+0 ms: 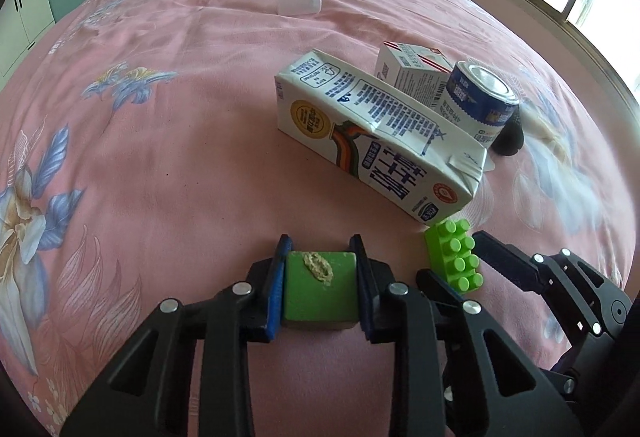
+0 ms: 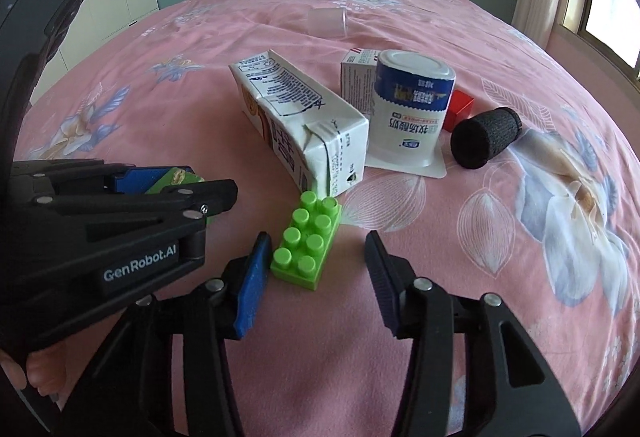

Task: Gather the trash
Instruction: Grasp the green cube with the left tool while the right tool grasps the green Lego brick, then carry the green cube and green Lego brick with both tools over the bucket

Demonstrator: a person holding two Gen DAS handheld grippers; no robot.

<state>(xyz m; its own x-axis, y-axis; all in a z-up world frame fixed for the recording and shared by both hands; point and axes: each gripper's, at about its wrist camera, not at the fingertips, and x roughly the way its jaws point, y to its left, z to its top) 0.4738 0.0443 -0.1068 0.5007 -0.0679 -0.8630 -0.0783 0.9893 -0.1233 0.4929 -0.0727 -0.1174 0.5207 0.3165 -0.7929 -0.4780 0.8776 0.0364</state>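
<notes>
Black hand-held gripper (image 2: 316,265), blue pads, silver screws, white "GenRobot.AI" marking.

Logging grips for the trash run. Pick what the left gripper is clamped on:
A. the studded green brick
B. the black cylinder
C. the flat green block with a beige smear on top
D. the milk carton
C: in the left wrist view the left gripper has both blue pads pressed against the sides of the flat green block, while the studded green brick lies apart beside it.
</notes>
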